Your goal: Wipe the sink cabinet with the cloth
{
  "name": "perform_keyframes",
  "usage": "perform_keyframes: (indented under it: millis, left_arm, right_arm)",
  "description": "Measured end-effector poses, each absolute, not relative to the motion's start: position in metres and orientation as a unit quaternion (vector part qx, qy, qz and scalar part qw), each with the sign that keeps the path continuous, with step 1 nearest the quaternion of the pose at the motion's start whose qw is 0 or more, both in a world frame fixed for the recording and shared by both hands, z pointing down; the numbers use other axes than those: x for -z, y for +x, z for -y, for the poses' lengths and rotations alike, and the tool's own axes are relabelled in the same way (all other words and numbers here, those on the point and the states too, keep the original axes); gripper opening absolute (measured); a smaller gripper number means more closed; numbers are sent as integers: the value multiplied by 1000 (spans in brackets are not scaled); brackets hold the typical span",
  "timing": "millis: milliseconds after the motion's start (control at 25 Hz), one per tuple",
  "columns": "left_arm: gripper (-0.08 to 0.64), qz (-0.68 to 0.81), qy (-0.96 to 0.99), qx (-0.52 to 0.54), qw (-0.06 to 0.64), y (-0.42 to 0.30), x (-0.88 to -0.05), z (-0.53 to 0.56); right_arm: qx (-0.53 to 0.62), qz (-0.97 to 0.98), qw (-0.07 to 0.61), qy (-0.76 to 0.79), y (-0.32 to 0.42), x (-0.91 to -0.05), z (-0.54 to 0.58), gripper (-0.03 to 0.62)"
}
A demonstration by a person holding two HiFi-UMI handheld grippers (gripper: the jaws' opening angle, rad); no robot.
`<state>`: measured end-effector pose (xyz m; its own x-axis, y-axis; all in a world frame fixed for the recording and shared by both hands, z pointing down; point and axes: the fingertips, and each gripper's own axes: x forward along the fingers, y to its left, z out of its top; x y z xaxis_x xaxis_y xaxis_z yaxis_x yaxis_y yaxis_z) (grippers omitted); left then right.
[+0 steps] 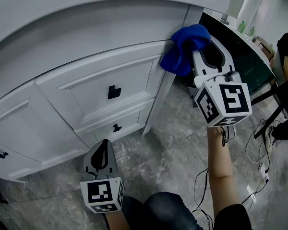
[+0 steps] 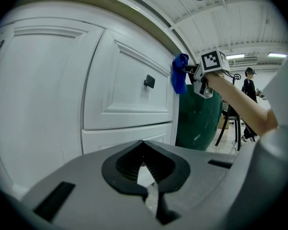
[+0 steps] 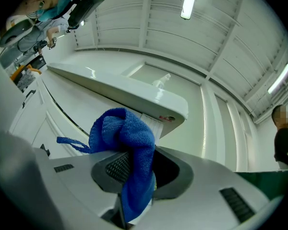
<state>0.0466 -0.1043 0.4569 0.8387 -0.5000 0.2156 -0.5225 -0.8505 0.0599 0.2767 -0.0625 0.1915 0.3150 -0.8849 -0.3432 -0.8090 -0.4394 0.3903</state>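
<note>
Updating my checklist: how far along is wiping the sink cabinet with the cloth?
Done: the blue cloth is clamped in the right tongs. In hand: it appears pressed against the upper right corner of the sink cabinet, beside the top drawer. Left: no wiped patch shows, so the rest of its front probably remains. The left tongs are shut, empty, low near the floor.
</note>
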Motion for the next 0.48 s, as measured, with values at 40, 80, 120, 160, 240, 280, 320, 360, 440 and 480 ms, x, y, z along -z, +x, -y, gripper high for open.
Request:
perform_keyframes:
  millis: [40,80,120,160,240,280,320,360,440,480]
  left_arm:
    - [0,267,957,-96,58,47,-457,104]
    - [0,267,957,-96,58,47,-456,104]
    - [0,266,957,-96,58,48,-456,103]
    - [0,266,958,-96,58,48,-456,103]
    - [0,266,958,-96,58,49,-456,103]
    - [0,266,957,-96,57,49,-456,104]
    - [0,267,957,-96,56,49,-457,104]
    - [0,268,957,-96,56,49,-457,105]
    - [0,269,957,-98,57,51,-459,105]
    - [0,267,957,-99,58,52,-460,104]
  right_arm:
    - [257,526,73,807,277,-194,63,114]
    - [255,528,72,807,277,-195,63,114]
    - [252,529,72,807,278,-197,63,114]
    - [250,530,71,808,278,-199,63,114]
    - [245,529,69,809,279,-203,63,114]
    - [243,527,69,812,279,-205,63,114]
    - [244,520,70,815,278,-206,63,114]
    - [247,510,71,821,278,-207,63,114]
    - [249,486,68,835,277,-207,62,114]
    - [245,476,62,842,278,-207,62,114]
